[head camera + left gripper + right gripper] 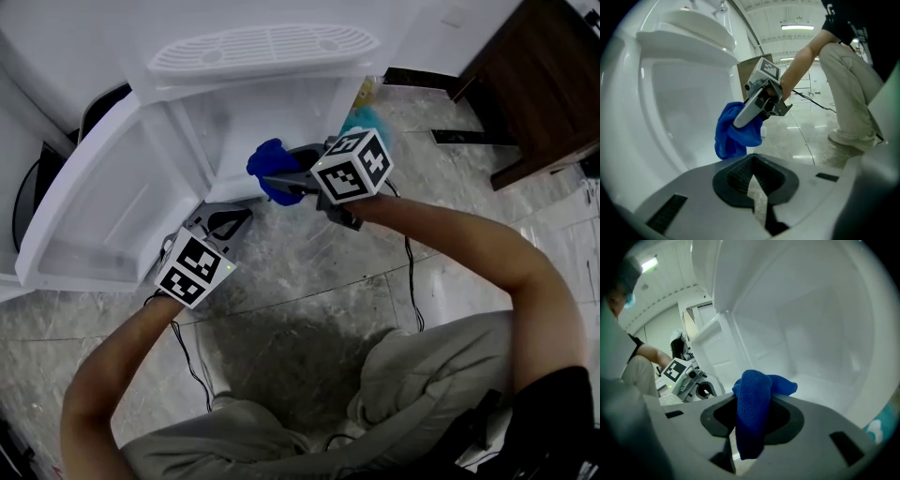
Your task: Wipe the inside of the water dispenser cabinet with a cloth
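Crouched at the open white water dispenser cabinet (281,108), I hold my right gripper (278,181) at its mouth with a blue cloth (266,163) pinched in it. The right fingers (820,427) press on the cloth: one fold bunches up just ahead of the tips, and a strip hangs down between them. Beyond those tips are the cabinet's bare white back wall and base. I cannot tell whether the cloth touches either surface.

My left gripper (230,220) sits lower and to the left of the right one, and it also points toward the cabinet. Its fingers (693,197) are pressed together with nothing between them; only a thin slit at the tips shows the floor (309,309). From the left fingers, the right gripper and its cloth hang ahead and above, in front of the cabinet opening.

The cabinet door (94,202) stands swung open, out to the left of the left fingers. A slotted drip tray (264,47) tops the cabinet, above and beyond both pairs of fingers. A black cable (409,272) trails over the marbled floor behind the right gripper. Dark wooden furniture (534,84) stands well off to the right of the right fingers.
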`<state>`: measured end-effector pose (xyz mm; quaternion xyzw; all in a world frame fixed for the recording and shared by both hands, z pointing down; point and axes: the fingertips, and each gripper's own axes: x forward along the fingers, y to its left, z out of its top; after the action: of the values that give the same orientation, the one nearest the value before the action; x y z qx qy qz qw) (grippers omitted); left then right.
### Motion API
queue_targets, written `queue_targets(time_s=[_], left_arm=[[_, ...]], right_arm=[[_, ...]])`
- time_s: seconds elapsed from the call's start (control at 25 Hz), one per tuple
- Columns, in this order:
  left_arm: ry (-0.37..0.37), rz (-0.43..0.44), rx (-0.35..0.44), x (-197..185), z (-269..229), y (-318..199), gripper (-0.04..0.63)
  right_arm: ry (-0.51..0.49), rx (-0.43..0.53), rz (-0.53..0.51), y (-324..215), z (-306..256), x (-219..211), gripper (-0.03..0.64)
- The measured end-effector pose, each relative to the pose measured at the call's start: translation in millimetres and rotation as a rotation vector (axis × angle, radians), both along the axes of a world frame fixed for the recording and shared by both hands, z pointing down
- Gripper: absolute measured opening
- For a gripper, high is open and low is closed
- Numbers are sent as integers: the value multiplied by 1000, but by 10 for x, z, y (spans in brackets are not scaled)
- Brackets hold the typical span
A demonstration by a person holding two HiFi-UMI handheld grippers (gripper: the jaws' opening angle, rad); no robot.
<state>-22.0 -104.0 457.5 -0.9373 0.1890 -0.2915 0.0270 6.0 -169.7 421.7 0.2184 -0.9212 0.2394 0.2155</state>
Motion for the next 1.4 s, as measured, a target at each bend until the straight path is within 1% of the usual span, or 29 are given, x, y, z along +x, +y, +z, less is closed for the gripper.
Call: queue_targets(time_s=[0.08,0.12,0.24,0.28,0.32,0.44,0.52,0.6,0.68,0.76,0.84,0.96,1.04,1.16,1.28,1.4], left_arm=[[11,-1,-7,0,5,-7,8],[26,6,-8,5,-6,2,8],[75,28,-13,21,-34,30,8],[81,27,-20,9,-15,30,8],[83,22,-31,-18,16,26,8],[105,-3,-90,-119,110,-1,8],[138,-10,-134,-164,152,7,8],[144,-9,-168,-248,234,48,8],[134,-15,-200,-358,352,87,8],[128,-35,-239,-462,460,122,8],[128,-69,-273,-542,524,121,8],[139,-106,-301,-573,553,94,8],[142,-103,-295,-550,529,82,8],[138,-66,-308,-504,525,122,8],[129,-37,-334,-485,588,207,8],[131,-29,-348,-491,618,218,8]], right_arm=[[75,132,15,-179,-59,-46,120],[139,217,2,-265,-76,-99,120],[395,509,-116,-463,-12,-331,120],[469,571,-158,-517,59,-409,120],[526,599,-195,-567,165,-481,120],[640,591,-286,-697,570,-641,120],[714,624,-330,-825,775,-717,120],[777,647,-338,-1017,924,-785,120],[826,645,-328,-1214,1032,-827,120],[864,665,-339,-1363,1086,-870,120],[893,698,-341,-1534,1100,-892,120],[940,715,-297,-1830,1125,-880,120],[975,715,-293,-1936,1131,-893,120],[978,744,-297,-1930,1099,-902,118],[972,784,-355,-1752,1132,-886,117],[999,847,-431,-1599,1168,-886,117]])
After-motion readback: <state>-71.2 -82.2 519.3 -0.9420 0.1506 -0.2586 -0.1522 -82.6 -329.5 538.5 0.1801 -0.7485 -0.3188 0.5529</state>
